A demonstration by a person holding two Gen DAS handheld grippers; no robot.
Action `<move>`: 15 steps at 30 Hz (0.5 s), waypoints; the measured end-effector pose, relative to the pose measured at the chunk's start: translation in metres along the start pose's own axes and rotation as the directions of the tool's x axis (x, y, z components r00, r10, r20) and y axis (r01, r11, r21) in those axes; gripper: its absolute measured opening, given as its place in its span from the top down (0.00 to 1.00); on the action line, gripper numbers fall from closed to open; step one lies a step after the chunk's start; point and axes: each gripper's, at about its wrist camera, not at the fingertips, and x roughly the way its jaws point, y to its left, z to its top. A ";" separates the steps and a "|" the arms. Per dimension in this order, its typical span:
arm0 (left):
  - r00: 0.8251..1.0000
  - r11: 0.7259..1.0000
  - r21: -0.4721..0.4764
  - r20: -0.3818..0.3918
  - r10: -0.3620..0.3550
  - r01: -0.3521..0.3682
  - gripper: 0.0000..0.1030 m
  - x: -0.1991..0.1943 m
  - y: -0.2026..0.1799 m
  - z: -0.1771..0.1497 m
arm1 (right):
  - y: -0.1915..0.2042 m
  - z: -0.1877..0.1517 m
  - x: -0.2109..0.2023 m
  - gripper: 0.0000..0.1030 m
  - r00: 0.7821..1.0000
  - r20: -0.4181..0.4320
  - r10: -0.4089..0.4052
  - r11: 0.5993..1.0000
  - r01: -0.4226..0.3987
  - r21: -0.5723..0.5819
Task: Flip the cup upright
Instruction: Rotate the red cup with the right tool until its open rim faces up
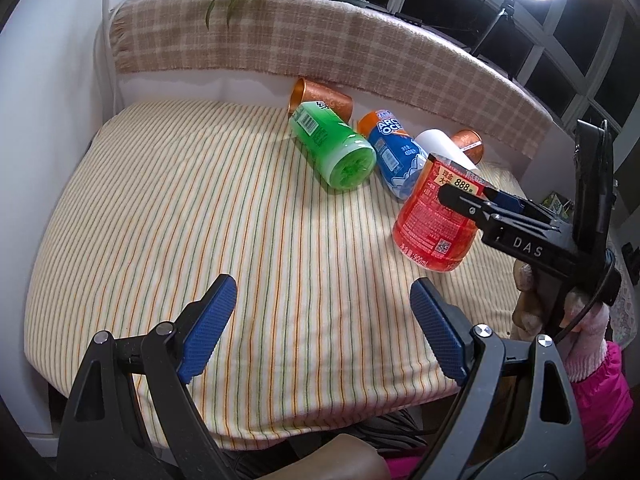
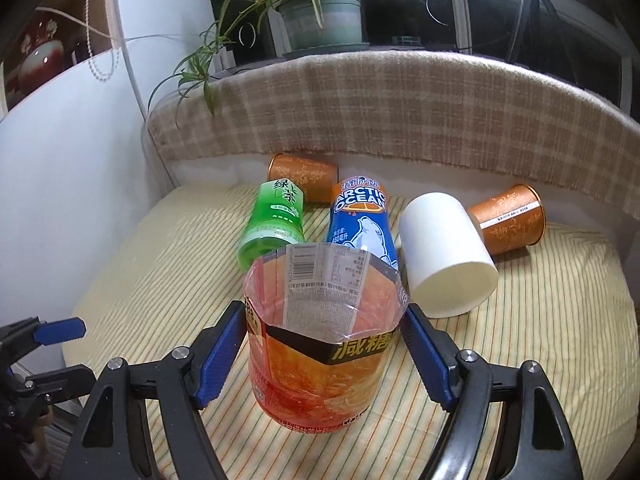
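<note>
A red-orange cut-bottle cup (image 2: 320, 344) stands upright, mouth up, on the striped cloth, held between the blue pads of my right gripper (image 2: 325, 334), which is shut on its upper wall. In the left wrist view the same cup (image 1: 434, 220) is at the right, with the right gripper's finger (image 1: 472, 200) across it. My left gripper (image 1: 323, 326) is open and empty, low over the front of the cloth, well short of the cups.
Lying on their sides behind: a green cup (image 2: 272, 224), a blue Arctic Ocean cup (image 2: 362, 220), a white cup (image 2: 444, 256), two orange patterned cups (image 2: 302, 174) (image 2: 510, 220). A plaid-draped ledge (image 2: 400, 108) with a potted plant (image 2: 320, 12) bounds the back; a white wall (image 2: 60, 180) stands left.
</note>
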 end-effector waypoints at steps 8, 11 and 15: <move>1.000 1.000 -0.010 -0.005 0.002 -0.002 0.12 0.000 0.001 -0.001 | 0.012 -0.008 -0.002 0.22 1.000 0.013 0.004 0.999 -0.003 -0.050; 1.000 1.000 -0.014 -0.010 -0.001 0.001 0.12 0.001 0.003 -0.002 | 0.012 -0.010 -0.003 0.21 1.000 0.011 0.019 0.999 -0.019 -0.044; 1.000 1.000 -0.017 -0.010 -0.006 0.006 0.12 0.001 0.003 -0.002 | 0.013 -0.013 -0.005 0.20 1.000 0.012 0.027 0.999 -0.027 -0.043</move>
